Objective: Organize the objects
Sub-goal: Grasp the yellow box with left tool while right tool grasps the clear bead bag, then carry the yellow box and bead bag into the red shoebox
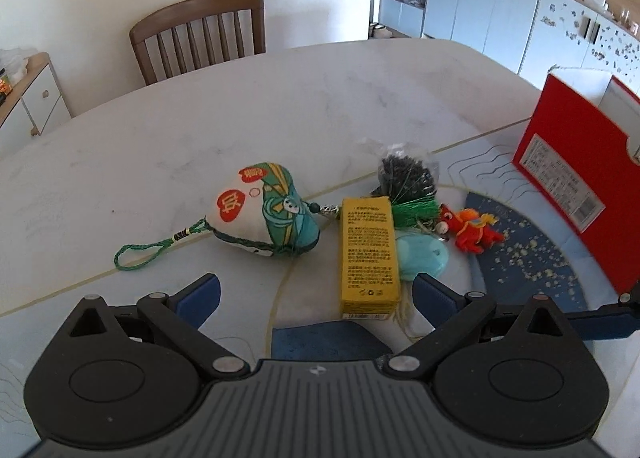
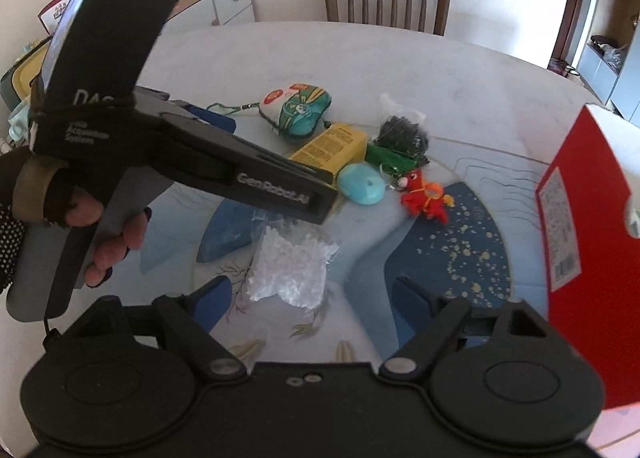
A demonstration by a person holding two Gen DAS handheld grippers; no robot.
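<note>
Crinkly clear plastic bag (image 2: 289,266) lies between our right gripper's (image 2: 310,294) spread jaws; pinching one loose corner risks slipping. Left gripper (image 1: 316,290) gapes empty.

I count one yellow printed carton (image 1: 370,256), one stuffed cloth sachet on green cord (image 1: 266,216), one turquoise oval case (image 2: 361,188), one red toy horse (image 2: 425,197), one dark-filled clear bag (image 1: 404,174), one white-pellet bag (image 2: 290,266), one red box (image 1: 580,174).

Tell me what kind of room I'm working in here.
Most likely a home dining room: a pale marble-look dining table, a wooden slat-back chair pushed up to it, and light blue storage cabinets with household clutter on top.
</note>
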